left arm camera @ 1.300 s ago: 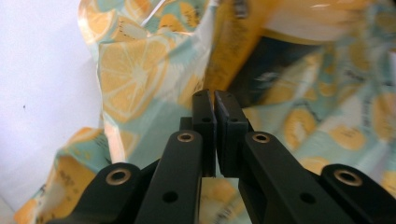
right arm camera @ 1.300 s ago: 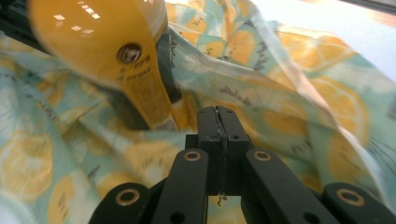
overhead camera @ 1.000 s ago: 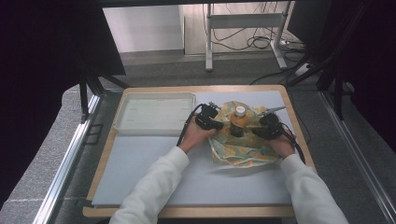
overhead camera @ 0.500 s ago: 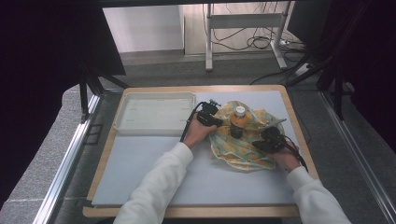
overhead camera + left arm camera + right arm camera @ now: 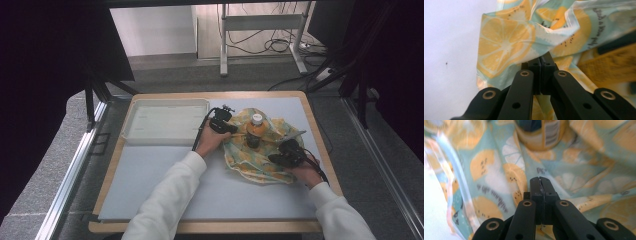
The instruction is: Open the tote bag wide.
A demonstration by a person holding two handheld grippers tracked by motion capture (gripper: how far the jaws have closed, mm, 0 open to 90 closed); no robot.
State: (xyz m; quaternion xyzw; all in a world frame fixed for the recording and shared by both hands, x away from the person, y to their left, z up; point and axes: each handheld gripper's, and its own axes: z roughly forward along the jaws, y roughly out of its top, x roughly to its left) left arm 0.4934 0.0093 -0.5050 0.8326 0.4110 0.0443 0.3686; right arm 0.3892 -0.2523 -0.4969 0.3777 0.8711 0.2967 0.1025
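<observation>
**Right corner drawn back, both edges of the cloth pinched**

A citrus-print cloth [image 5: 260,155] lies rumpled on the right half of the worktop [image 5: 165,185], with a small orange bottle [image 5: 255,131] standing upright near its middle. A white tray [image 5: 165,121] sits well apart at about 9 o'clock from the bottle.

The left hand-held gripper [image 5: 231,130] is at the cloth's edge, roughly 9 o'clock of the bottle. In the left gripper view its jaws are pressed together, and a fold of the fabric [image 5: 524,37] runs down into them, so it reads as clamped on the cloth.

The right hand-held gripper [image 5: 276,158] now sits at about 4 o'clock of the bottle. A second ago it was closer in, at about 3 o'clock; it has since slid outward and toward the person's side of the worktop, while the left one has hardly moved. In the right gripper view [image 5: 540,181] the jaws are closed with the cloth bunched around the tips and the bottle's base [image 5: 541,137] straight ahead; it appears to be pinching the fabric, though the exact bite is hidden.

My reading: the right side has been tugged to take up slack, probably to gather the cloth around the bottle. The bottle could tip if the fabric beneath it is dragged.
</observation>
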